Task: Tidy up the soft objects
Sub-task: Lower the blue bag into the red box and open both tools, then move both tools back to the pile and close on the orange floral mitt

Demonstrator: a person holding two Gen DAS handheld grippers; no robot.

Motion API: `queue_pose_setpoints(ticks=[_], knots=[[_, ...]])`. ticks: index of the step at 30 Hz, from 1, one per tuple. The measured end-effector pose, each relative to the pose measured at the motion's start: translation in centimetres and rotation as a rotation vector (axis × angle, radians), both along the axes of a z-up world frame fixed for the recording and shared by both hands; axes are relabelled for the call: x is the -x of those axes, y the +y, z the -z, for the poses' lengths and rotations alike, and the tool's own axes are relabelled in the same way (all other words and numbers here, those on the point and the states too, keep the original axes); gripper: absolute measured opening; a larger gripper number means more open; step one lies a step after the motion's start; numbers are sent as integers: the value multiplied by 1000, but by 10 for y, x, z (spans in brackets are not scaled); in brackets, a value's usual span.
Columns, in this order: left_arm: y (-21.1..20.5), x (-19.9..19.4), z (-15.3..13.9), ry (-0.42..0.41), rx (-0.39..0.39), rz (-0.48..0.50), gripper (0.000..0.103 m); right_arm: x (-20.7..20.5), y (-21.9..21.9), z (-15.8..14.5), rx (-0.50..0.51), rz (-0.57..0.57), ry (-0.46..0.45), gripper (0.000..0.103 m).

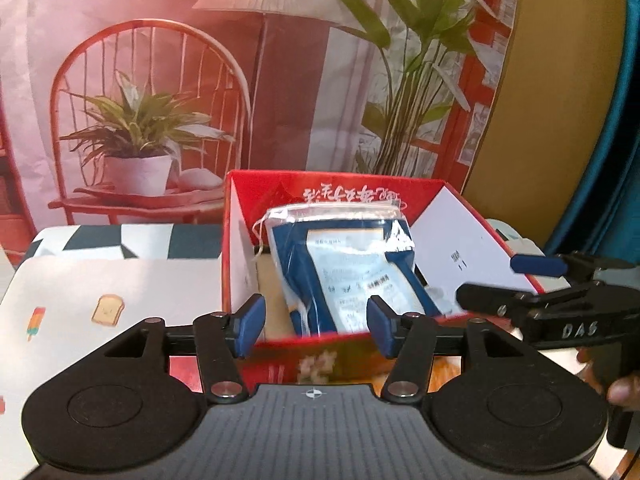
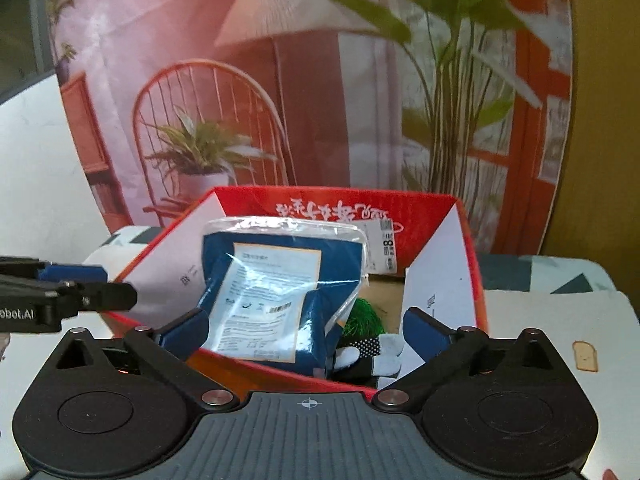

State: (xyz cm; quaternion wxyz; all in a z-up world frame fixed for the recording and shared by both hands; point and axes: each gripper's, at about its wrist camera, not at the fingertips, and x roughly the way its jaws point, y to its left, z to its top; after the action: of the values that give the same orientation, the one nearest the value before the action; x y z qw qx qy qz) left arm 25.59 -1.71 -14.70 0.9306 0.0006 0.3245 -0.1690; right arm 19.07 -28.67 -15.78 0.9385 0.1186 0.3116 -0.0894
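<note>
The box (image 2: 432, 208) is looking like glossy red card outside and matt white card on its inner flaps. The packet (image 2: 276, 280) in the middle of the frame is gleaming in clear, crinkled plastic film, with a matt paper label showing under it. At lower right inside the box, a glove (image 2: 380, 356) is showing soft grey and dotted black cloth. The left claw (image 1: 314, 322) is showing matt black plastic arms, shiny metal rivets and smooth blue pads (image 1: 251, 320). The bench (image 1: 100, 280) is wearing a smooth printed cover.
</note>
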Motion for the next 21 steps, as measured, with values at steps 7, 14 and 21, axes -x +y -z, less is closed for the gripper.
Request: queue_pose_setpoints(ticks=[7, 14, 21], knots=[[9, 34, 10, -5, -5, -18, 58, 33, 9, -2, -9, 17, -47, 103], [15, 60, 21, 0, 12, -42, 58, 63, 19, 5, -30, 21, -99, 103], [15, 77, 30, -1, 6, -60, 58, 85, 29, 15, -26, 41, -125, 103]])
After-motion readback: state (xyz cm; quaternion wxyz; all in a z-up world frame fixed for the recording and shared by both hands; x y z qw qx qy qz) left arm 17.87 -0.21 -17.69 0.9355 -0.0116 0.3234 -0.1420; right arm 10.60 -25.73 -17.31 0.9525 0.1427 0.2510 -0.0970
